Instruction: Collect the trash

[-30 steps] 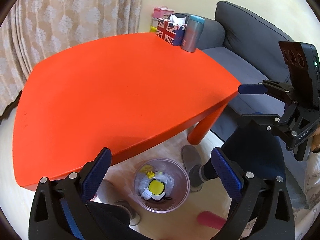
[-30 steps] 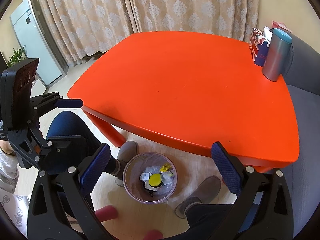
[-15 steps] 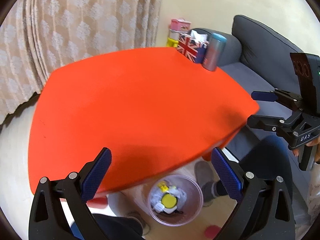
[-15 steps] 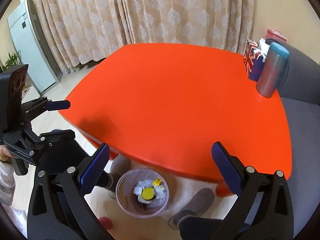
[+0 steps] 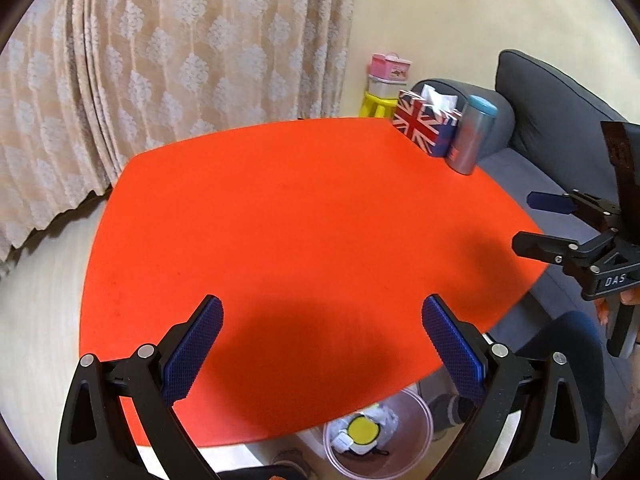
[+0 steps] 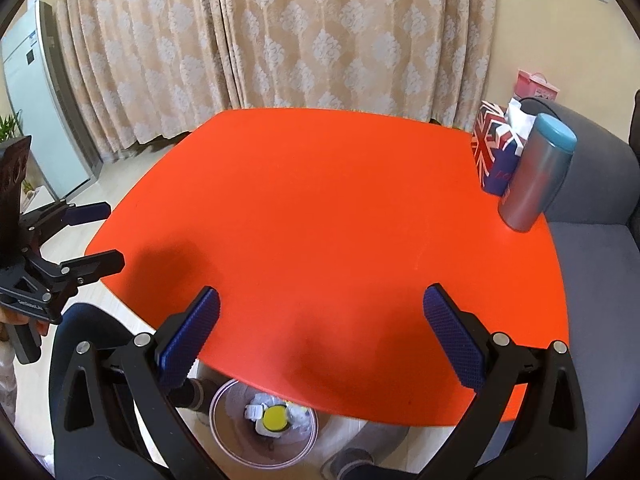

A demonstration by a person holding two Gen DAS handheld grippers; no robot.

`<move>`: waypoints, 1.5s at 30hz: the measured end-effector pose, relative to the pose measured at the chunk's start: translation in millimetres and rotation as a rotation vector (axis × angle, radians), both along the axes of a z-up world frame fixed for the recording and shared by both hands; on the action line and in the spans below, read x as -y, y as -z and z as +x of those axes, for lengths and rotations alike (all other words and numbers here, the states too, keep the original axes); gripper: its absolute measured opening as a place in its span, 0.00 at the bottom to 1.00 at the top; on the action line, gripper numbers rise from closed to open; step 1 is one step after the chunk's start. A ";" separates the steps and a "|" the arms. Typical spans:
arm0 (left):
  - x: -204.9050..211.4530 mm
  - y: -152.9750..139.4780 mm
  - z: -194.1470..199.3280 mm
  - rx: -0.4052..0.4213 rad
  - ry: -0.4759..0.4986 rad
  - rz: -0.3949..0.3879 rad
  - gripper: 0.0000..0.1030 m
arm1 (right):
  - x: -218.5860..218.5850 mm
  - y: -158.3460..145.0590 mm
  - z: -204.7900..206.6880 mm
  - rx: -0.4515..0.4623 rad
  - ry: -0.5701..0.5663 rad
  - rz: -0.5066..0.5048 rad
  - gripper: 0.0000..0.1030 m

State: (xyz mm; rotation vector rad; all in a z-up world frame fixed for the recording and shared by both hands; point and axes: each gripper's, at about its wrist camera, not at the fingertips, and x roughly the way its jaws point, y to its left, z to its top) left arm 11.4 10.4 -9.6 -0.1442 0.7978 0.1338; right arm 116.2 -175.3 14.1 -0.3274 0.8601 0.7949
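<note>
— What fills most of the picture?

— The orange table (image 5: 304, 216), spread across the centre of both wrist views. Its top looks bare except at the upper right, where a flag-printed tissue box (image 5: 424, 128) and a grey tumbler (image 5: 472, 136) stand side by side, touching or nearly so, at the corner nearest the grey sofa (image 5: 560, 120). Tucked out of the way like that, they read as things being kept rather than rubbish.

— So where is the trash?

— In the clear bin (image 6: 264, 428) on the floor, at the bottom centre of the right wrist view, partly under the table's near edge. Inside lie crumpled wrappers and a yellow round lid (image 6: 274, 418). The bin sits between the person's feet, I judge so that either hand can drop into it without reaching far.

— And the claws?

— The left gripper (image 5: 320, 344) hangs over the table's near edge with its blue pads (image 5: 192, 348) spread wide and nothing between them. The right gripper (image 6: 320, 332) is the same, spread and empty, and shows at the right edge of the left view.

— Why held so?

— With no litter visible on the table, the collecting looks finished or close to it.
</note>
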 end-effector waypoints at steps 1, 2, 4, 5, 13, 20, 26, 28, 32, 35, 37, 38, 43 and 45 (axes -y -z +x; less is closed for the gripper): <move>-1.4 0.2 1.7 0.001 -0.005 0.004 0.93 | -1.3 -0.2 1.6 0.001 0.001 0.004 0.97; -3.0 0.5 4.4 0.001 -0.008 0.006 0.93 | -3.2 -0.3 4.2 0.000 0.003 0.008 0.97; -4.7 1.1 7.7 -0.002 -0.020 0.019 0.93 | -5.3 -0.7 7.0 0.002 0.005 0.012 0.97; -5.6 1.0 9.6 0.000 -0.025 0.029 0.93 | -6.7 -0.8 7.6 0.002 0.005 0.012 0.97; -14.3 2.5 17.9 -0.007 -0.046 0.022 0.94 | -9.9 2.1 16.4 -0.001 0.007 0.016 0.97; -17.5 4.1 20.2 -0.020 -0.060 0.005 0.94 | -10.4 7.2 20.3 -0.009 0.003 0.009 0.97; -17.5 2.7 21.0 -0.014 -0.055 -0.011 0.94 | -9.5 12.9 19.0 -0.019 -0.004 0.002 0.97; -17.4 2.5 19.8 -0.008 -0.062 -0.010 0.94 | -9.8 14.7 18.8 -0.023 -0.006 -0.003 0.97; -16.3 3.1 22.1 -0.005 -0.062 -0.014 0.94 | -9.2 16.1 19.2 -0.026 -0.011 -0.007 0.97; -14.0 3.4 22.4 -0.007 -0.059 -0.004 0.94 | -8.8 15.8 19.2 -0.025 -0.010 -0.007 0.97; -13.2 3.7 22.4 -0.008 -0.060 -0.002 0.94 | -9.3 15.9 19.0 -0.026 -0.011 -0.006 0.97; -13.5 3.6 22.2 -0.008 -0.060 -0.002 0.94 | -9.2 16.0 18.6 -0.024 -0.013 -0.006 0.97; -12.9 3.5 22.2 -0.008 -0.058 -0.004 0.94 | -9.5 15.6 18.6 -0.023 -0.012 -0.009 0.97; -13.0 3.8 21.9 -0.009 -0.059 -0.003 0.94 | -9.5 15.6 18.6 -0.024 -0.012 -0.008 0.97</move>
